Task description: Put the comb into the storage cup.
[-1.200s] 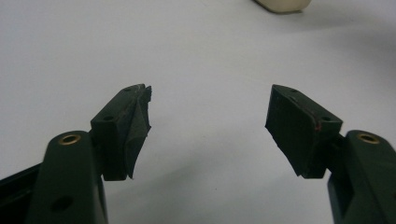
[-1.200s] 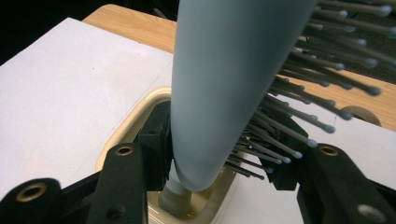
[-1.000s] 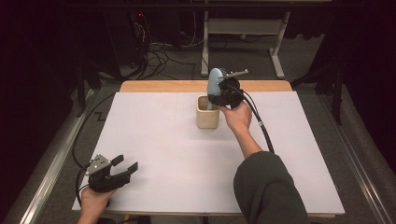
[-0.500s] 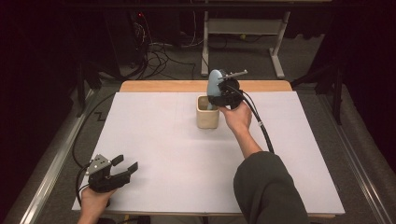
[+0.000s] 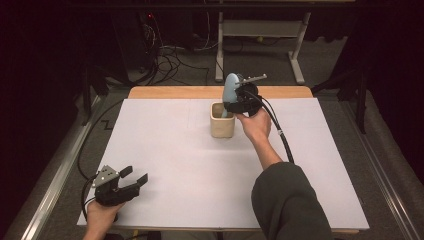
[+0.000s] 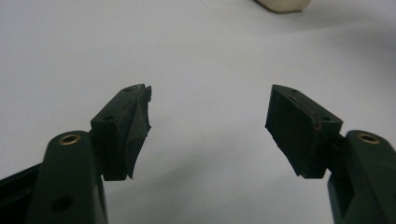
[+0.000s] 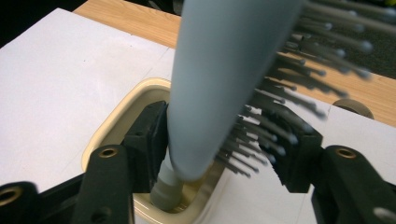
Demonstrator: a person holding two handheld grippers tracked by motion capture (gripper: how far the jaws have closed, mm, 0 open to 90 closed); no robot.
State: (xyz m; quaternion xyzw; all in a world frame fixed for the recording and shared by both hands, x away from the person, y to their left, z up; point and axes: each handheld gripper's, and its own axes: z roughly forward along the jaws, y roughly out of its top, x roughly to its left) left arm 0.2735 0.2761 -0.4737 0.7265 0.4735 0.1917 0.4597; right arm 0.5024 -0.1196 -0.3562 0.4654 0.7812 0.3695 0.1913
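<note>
A pale blue hairbrush (image 5: 230, 89) (image 7: 224, 70) stands with its handle down inside a cream cup (image 5: 221, 127) (image 7: 105, 136) at the back middle of the table. My right gripper (image 5: 233, 109) (image 7: 226, 119) hangs over the cup with the brush between its jaws. The jaws have just been opening: the left pad sits beside the brush's smooth back, and only the bristle tips reach the right pad. The brush head looks blurred. My left gripper (image 5: 135, 174) (image 6: 208, 107) rests at the near left of the table, open, with nothing between its jaws.
A white sheet (image 5: 175, 150) covers the table, with a wooden strip (image 5: 175, 92) bare at the far edge. Cables trail off the left side and from the right gripper. A desk frame (image 5: 260, 30) and tangled cords stand on the floor beyond.
</note>
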